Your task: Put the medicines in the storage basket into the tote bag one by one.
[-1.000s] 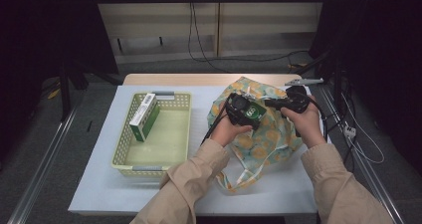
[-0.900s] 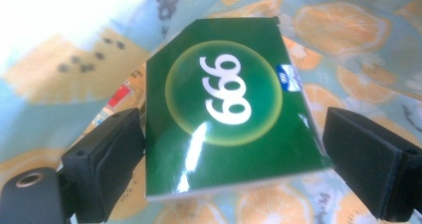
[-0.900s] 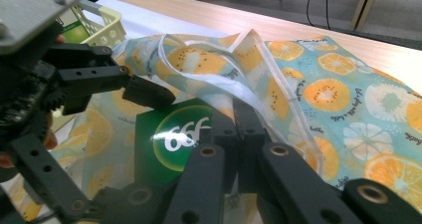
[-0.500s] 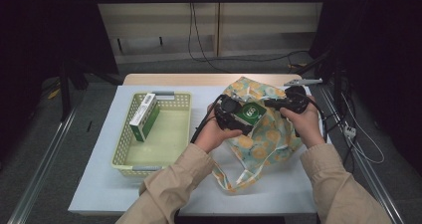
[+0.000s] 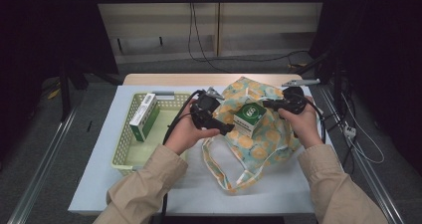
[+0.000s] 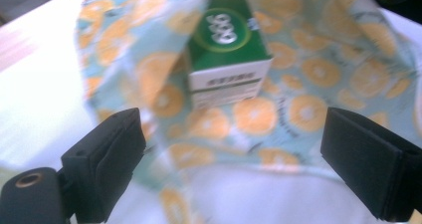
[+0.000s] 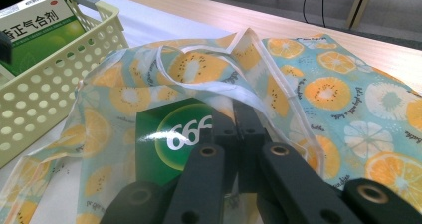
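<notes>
A green and white box (image 5: pixel 249 115) marked 666 rests in the mouth of an orange-print cloth bag (image 5: pixel 271 142) at the table's right of centre. My left gripper (image 5: pixel 224 115) hovers just left of the box, open, with nothing between its jaws. In the left gripper view the box (image 6: pixel 226 40) lies ahead on the bag (image 6: pixel 308 69), beyond my left gripper (image 6: pixel 231 119). My right gripper (image 5: pixel 266 103) is shut on the bag's rim from the right. In the right gripper view my right gripper (image 7: pixel 240 109) pinches the white-edged rim above the box (image 7: pixel 169 139).
A pale green plastic basket (image 5: pixel 119 149) stands on the white table at the left, holding a green and white medicine box (image 5: pixel 144 117) on edge. The basket (image 7: pixel 59 69) and that box (image 7: pixel 35 30) appear close to the bag's left side. Cables trail off the table's right edge.
My left gripper has drawn back to the left and lifted away from the green box, which stays in the bag's mouth. The right gripper has not moved.
</notes>
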A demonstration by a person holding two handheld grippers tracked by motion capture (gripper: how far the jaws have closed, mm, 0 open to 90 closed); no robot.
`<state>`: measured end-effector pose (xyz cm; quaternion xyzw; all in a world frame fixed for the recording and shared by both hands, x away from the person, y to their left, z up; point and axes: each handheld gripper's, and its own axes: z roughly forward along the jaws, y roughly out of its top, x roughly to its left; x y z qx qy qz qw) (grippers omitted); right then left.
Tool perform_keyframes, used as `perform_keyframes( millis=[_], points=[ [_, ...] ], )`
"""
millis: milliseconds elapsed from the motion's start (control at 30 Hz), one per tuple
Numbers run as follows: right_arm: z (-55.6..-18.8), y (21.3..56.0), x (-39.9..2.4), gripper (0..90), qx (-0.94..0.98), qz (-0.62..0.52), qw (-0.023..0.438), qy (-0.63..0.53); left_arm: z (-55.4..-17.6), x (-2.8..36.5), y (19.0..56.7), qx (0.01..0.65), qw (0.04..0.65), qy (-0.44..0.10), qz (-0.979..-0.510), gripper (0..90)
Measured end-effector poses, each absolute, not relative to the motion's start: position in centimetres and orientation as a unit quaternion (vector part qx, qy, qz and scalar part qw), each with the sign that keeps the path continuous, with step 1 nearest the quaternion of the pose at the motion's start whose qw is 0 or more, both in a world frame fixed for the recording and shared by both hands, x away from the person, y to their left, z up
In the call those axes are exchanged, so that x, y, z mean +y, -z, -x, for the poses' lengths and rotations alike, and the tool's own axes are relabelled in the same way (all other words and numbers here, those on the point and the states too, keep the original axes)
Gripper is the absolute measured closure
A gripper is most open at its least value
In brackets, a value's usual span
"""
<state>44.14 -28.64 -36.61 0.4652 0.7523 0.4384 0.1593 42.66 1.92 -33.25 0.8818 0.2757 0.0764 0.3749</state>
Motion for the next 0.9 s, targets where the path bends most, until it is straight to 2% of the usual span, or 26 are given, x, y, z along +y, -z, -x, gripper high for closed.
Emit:
perform_keyframes(
  millis=[500,800,900],
  points=[
    [-44.0,36.8,-28.3,90.0,0.754,-0.463,0.157,-0.439,-44.4,10.9,32.6,0.319,0.354,-0.13,-0.869,11.4],
    [-44.1,36.8,-28.5,90.0,0.752,-0.463,0.155,-0.443,-46.6,16.7,33.1,0.386,0.357,-0.148,-0.838,12.1],
    [-44.1,36.8,-28.4,90.0,0.752,-0.463,0.155,-0.443,-46.9,17.6,33.6,0.397,0.335,-0.167,-0.838,12.3]
  ],
)
